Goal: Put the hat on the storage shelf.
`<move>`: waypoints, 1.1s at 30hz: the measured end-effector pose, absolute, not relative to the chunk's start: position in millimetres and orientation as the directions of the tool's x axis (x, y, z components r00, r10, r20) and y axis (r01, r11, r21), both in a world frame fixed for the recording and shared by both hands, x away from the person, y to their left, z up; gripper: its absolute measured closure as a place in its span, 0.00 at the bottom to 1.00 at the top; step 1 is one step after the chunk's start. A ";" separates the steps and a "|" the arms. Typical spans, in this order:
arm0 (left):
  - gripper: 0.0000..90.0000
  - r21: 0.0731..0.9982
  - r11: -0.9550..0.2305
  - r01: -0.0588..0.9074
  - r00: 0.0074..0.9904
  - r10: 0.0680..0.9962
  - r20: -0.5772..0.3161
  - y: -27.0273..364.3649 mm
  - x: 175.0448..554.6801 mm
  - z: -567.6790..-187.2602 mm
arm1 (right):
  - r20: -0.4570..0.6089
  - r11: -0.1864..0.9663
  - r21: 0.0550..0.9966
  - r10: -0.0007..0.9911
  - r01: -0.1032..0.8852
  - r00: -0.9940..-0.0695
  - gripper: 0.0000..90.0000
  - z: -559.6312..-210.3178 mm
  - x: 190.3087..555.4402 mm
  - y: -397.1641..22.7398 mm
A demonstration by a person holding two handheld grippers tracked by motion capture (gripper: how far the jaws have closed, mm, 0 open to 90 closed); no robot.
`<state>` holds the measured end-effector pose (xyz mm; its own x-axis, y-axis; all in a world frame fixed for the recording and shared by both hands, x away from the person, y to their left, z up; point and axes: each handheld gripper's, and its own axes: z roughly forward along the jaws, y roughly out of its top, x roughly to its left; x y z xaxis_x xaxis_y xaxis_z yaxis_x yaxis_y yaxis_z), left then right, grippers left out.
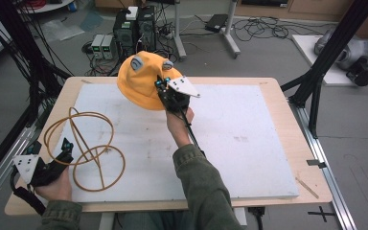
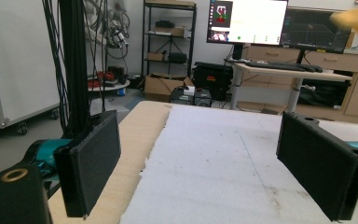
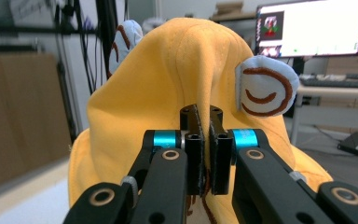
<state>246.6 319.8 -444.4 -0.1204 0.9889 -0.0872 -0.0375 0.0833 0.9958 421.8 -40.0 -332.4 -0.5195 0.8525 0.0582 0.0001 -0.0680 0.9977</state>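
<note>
A yellow fabric hat [image 1: 141, 79] with small grey ears hangs above the far middle of the table, lifted off the white mat. My right gripper [image 1: 165, 88] is shut on its edge; in the right gripper view the jaws pinch a fold of the yellow hat [image 3: 177, 70] between them, at my right gripper [image 3: 205, 140]. A tan wire frame of crossed hoops [image 1: 84, 143] stands on the mat at the near left. My left gripper [image 1: 64, 151] sits just left of the frame, near the table's front left corner, and its jaws [image 2: 214, 163] stand wide open with nothing between them.
A white mat [image 1: 230, 139] covers most of the wooden table [image 1: 278, 96]. Black frame posts stand at the far left and right. Computer boxes and cables lie on the floor beyond the far edge. A desk with monitors [image 2: 247, 21] is farther off.
</note>
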 end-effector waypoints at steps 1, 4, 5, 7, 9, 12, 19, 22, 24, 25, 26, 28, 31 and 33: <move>0.16 0.996 0.081 -0.038 -0.123 0.989 -0.085 320.1 246.5 -444.3 | 0.063 -0.080 0.997 0.852 -0.011 -0.520 0.98 -328.9 420.4 -43.1; 0.16 0.996 0.082 -0.036 -0.123 0.989 -0.085 320.3 246.3 -444.2 | 0.061 -0.099 0.994 0.858 -0.048 -0.510 0.98 -318.9 416.0 -51.1; 0.16 0.996 0.082 -0.036 -0.123 0.989 -0.085 320.3 246.3 -444.2 | 0.064 -0.106 0.993 0.860 -0.055 -0.507 0.98 -315.7 414.5 -53.6; 0.16 0.996 0.084 -0.031 -0.124 0.988 -0.088 320.1 246.2 -444.7 | 0.074 -0.124 0.990 0.857 -0.064 -0.510 0.98 -309.0 412.5 -58.2; 0.16 0.996 0.084 -0.033 -0.126 0.988 -0.087 320.2 245.9 -444.9 | 0.074 -0.134 0.988 0.852 -0.079 -0.519 0.98 -301.6 410.6 -62.5; 0.16 0.996 0.085 -0.033 -0.124 0.988 -0.088 320.4 246.4 -445.1 | 0.086 -0.151 0.985 0.844 -0.080 -0.530 0.98 -292.8 408.0 -68.3; 0.16 0.996 0.083 -0.034 -0.126 0.988 -0.086 320.5 246.4 -444.9 | 0.090 -0.189 0.975 0.820 -0.120 -0.565 0.98 -269.0 398.7 -76.2; 0.16 0.996 0.085 -0.035 -0.125 0.988 -0.089 320.9 246.5 -444.9 | 0.074 -0.174 0.977 0.822 -0.125 -0.565 0.98 -262.9 397.1 -76.2; 0.16 0.996 0.087 -0.037 -0.126 0.988 -0.091 321.2 246.1 -444.8 | 0.066 -0.176 0.974 0.820 -0.141 -0.569 0.98 -251.8 394.4 -75.7; 0.16 0.996 0.087 -0.035 -0.126 0.988 -0.091 321.7 246.0 -444.6 | 0.064 -0.178 0.973 0.818 -0.145 -0.571 0.98 -248.8 393.7 -75.4; 0.16 0.996 0.087 -0.035 -0.126 0.988 -0.091 321.7 246.0 -444.6 | 0.064 -0.178 0.973 0.818 -0.145 -0.571 0.98 -248.8 393.7 -75.4; 0.16 0.995 0.091 -0.034 -0.128 0.987 -0.095 322.1 245.9 -444.7 | 0.068 -0.193 0.970 0.800 -0.149 -0.596 0.98 -235.8 389.3 -72.0; 0.16 0.995 0.091 -0.034 -0.128 0.987 -0.095 322.3 245.9 -444.7 | 0.052 -0.191 0.970 0.770 -0.151 -0.636 0.98 -228.7 383.8 -66.6; 0.16 0.995 0.091 -0.034 -0.128 0.987 -0.095 322.3 245.8 -444.7 | 0.048 -0.194 0.971 0.735 -0.142 -0.676 0.98 -226.1 378.9 -60.6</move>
